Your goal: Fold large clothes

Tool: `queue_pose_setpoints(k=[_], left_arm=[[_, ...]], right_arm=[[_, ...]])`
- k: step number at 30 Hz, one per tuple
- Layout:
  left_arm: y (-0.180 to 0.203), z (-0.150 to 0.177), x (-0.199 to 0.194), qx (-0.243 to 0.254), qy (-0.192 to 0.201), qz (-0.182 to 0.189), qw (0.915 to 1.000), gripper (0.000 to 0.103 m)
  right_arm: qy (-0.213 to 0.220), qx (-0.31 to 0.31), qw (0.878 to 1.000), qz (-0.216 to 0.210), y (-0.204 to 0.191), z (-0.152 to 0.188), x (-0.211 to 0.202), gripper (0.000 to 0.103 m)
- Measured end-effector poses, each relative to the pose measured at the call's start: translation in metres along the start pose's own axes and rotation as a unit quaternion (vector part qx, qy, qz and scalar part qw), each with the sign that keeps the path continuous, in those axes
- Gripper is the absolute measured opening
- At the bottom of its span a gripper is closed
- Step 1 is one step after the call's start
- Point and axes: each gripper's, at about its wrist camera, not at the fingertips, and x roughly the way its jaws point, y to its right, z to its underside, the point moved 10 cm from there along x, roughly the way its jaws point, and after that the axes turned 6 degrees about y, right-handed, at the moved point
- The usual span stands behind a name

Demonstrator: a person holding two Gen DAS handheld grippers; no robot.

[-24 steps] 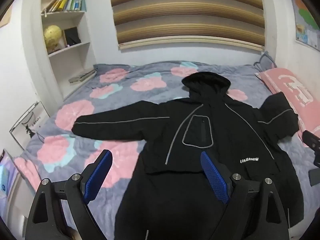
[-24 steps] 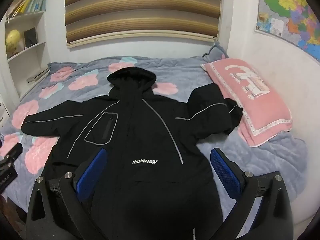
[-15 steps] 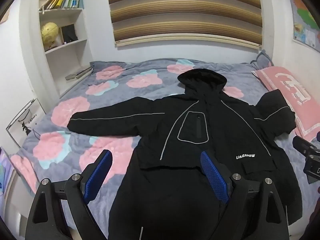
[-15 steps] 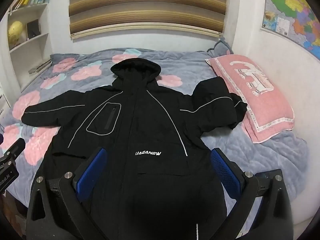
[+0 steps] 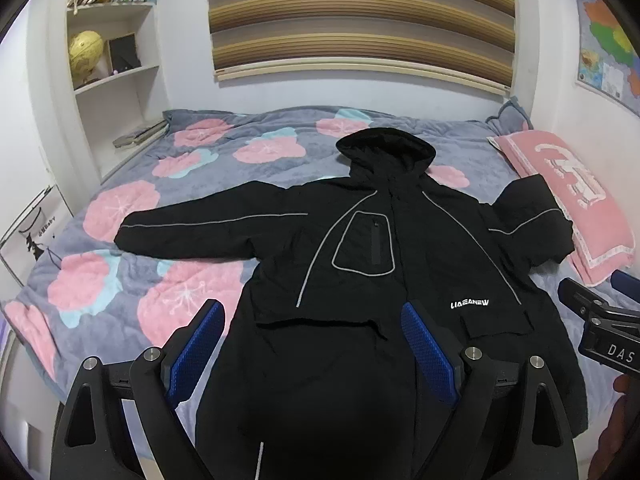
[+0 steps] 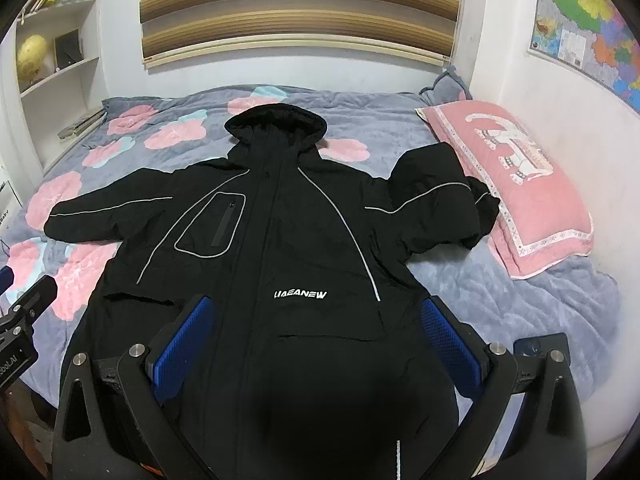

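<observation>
A large black hooded jacket (image 5: 360, 264) with grey piping lies face up on the bed, hood toward the wall; it fills the right wrist view (image 6: 280, 240) too. Its left sleeve (image 5: 192, 232) is stretched out flat. Its right sleeve (image 6: 436, 196) is bunched against the pink pillow. My left gripper (image 5: 312, 344) is open and empty above the jacket's lower left part. My right gripper (image 6: 316, 336) is open and empty above the lower middle. The right gripper's body also shows at the right edge of the left wrist view (image 5: 600, 320).
The bed has a grey quilt with pink flowers (image 5: 120, 208). A pink pillow (image 6: 512, 184) lies at the right by the wall. White shelves with books and a globe (image 5: 86, 54) stand at the left. A map (image 6: 592, 20) hangs on the right wall.
Both grippers have pulled back and risen slightly, so the jacket sits a little further off and more of the bed shows. The jacket has not moved. Both grippers stay open.
</observation>
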Motion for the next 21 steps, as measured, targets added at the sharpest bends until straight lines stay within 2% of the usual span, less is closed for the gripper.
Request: queue_pose_setpoints(k=[21], left_arm=[[-0.001,0.009,0.011,-0.012,-0.016,0.01,0.9997,0.09]], right_arm=[[-0.013,-0.01,1.0,-0.011,-0.011,0.008,0.008,0.103]])
